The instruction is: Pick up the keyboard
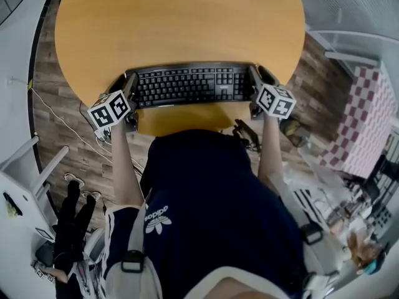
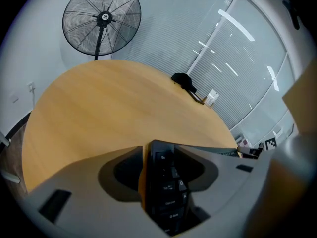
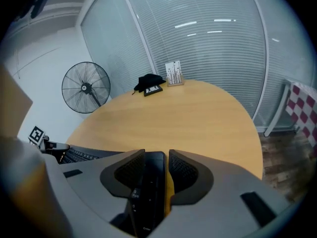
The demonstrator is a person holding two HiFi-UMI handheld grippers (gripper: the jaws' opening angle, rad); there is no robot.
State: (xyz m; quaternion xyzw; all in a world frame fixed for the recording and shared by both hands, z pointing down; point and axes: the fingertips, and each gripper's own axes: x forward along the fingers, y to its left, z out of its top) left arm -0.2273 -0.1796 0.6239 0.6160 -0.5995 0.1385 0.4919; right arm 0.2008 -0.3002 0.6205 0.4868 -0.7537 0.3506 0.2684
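Two grippers: I have one at each short end of the keyboard (image 1: 187,85), which lies flat near the front edge of the round table (image 1: 181,17).
Left gripper (image 2: 158,155): jaws spread wide with the keyboard's left end between them. Bare wood shows beside one pad, so nothing is clamped.
Right gripper (image 3: 156,157): jaws apart around the right end. A sliver of table shows between the keyboard and one pad, so I judge there is no grip here either.
Step in hand: seating both ends, then closing.
Doing it well: I would centre each end between its pads, push in deep enough to catch the frame rather than the keys, then close both sides together.
Lift: I would raise both ends evenly and keep the board level.
Risk: one side biting first could skew the board or slide it off the edge.
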